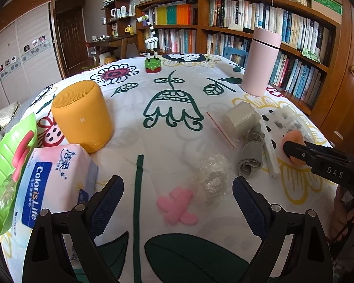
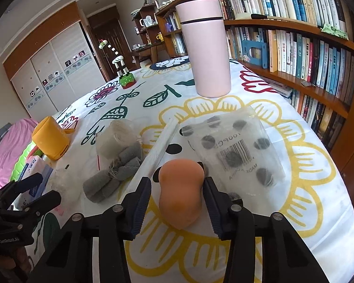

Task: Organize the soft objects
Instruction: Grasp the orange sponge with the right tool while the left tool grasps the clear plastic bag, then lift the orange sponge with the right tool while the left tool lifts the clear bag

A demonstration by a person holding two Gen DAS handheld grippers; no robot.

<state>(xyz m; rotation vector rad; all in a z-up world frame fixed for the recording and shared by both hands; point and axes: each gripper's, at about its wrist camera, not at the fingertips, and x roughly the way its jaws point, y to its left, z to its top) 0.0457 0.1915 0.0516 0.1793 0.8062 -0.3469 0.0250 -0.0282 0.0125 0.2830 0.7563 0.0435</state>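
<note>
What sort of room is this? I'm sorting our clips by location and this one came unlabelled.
Most likely a home study or living room: long wooden bookshelves packed with books, sliding closet doors, and a table under a flower-print tablecloth holding household bits such as a tissue pack.

An orange gourd-shaped makeup sponge (image 2: 180,191) sits between the right tool's (image 2: 177,202) fingers, beside a clear zip bag (image 2: 238,146); a pink flat sponge (image 1: 177,206) lies near.

Black tongs (image 2: 177,202), blue ribbed pads (image 1: 106,202)
</note>
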